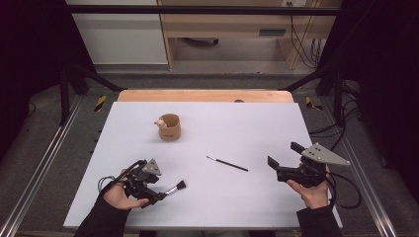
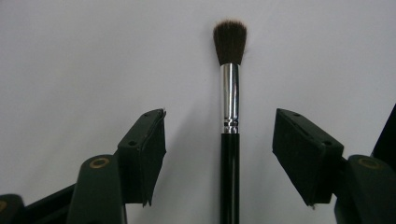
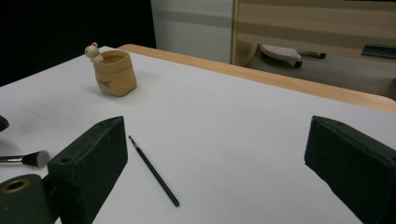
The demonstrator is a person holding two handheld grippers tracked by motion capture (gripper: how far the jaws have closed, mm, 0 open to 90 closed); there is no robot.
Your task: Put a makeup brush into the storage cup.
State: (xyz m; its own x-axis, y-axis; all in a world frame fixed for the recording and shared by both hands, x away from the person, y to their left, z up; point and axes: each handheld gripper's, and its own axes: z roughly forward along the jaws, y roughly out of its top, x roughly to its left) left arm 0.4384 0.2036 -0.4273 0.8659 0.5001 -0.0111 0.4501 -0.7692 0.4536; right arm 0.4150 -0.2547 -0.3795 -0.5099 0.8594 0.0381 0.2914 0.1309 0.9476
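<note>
A thick makeup brush (image 2: 229,93) with dark bristles, a silver ferrule and a black handle lies on the white table sheet (image 1: 237,128). My left gripper (image 2: 219,122) is open around it, one jaw on each side of the handle and neither touching. In the high view the left gripper (image 1: 162,190) is at the front left, and the makeup brush (image 1: 177,187) pokes out to its right. My right gripper (image 1: 283,154) hovers open at the front right with nothing between its jaws. A thin black brush (image 1: 227,164) lies between the two grippers.
A tan cup (image 1: 169,127) with a small figure on its rim stands left of centre toward the back, also seen as the cup (image 3: 114,72) in the right gripper view. The table's wooden edge (image 1: 205,95) runs along the far side.
</note>
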